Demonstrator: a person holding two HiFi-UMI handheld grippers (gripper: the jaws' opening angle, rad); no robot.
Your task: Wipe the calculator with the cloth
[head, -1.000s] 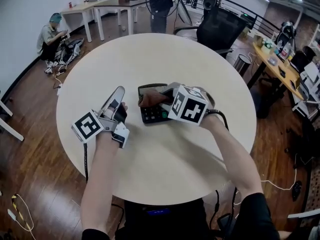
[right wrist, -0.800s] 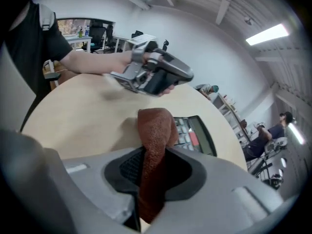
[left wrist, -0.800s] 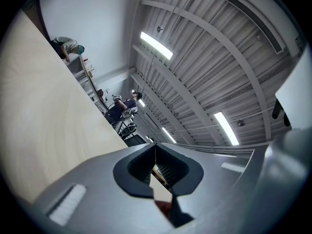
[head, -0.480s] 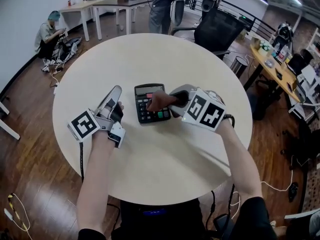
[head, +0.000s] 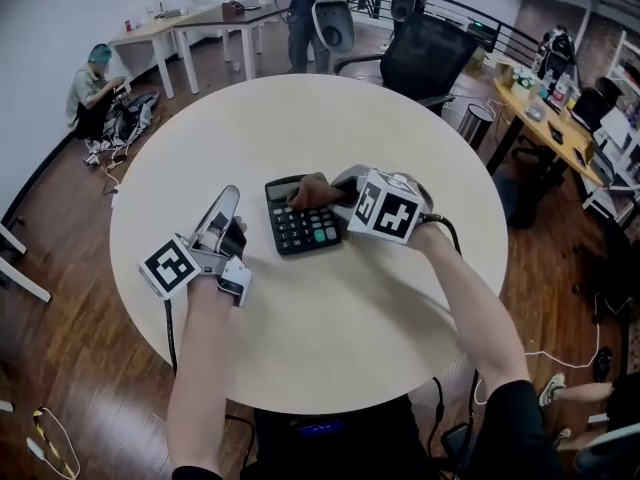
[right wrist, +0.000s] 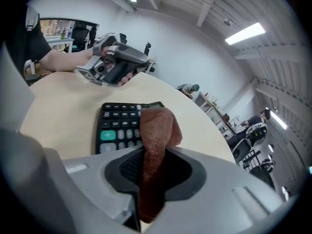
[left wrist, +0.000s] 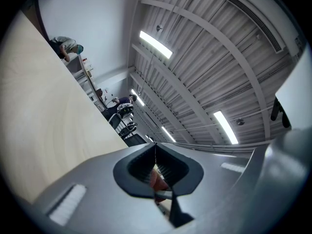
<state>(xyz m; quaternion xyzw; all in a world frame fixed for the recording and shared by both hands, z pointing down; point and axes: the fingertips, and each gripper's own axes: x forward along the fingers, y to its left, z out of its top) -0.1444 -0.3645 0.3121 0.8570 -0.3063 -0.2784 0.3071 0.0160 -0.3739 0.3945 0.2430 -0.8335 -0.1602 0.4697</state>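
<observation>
A black calculator [head: 296,224] with a green key lies near the middle of the round pale table [head: 300,118]. My right gripper [head: 330,194] is shut on a brown cloth [head: 313,192], and the cloth rests on the calculator's display end. In the right gripper view the cloth [right wrist: 157,130] sticks out from the shut jaws over the calculator's keys [right wrist: 117,123]. My left gripper [head: 231,194] lies to the left of the calculator, apart from it, tilted upward. Its jaws [left wrist: 155,152] are shut with nothing in them.
A black office chair [head: 440,53] stands beyond the table's far edge. Desks and standing people are at the back, and a person sits on the floor [head: 95,83] at the far left. A cluttered desk [head: 560,108] is at the right.
The right gripper drew the cloth across the calculator to the right, then back toward its display end. The left gripper stayed put.
</observation>
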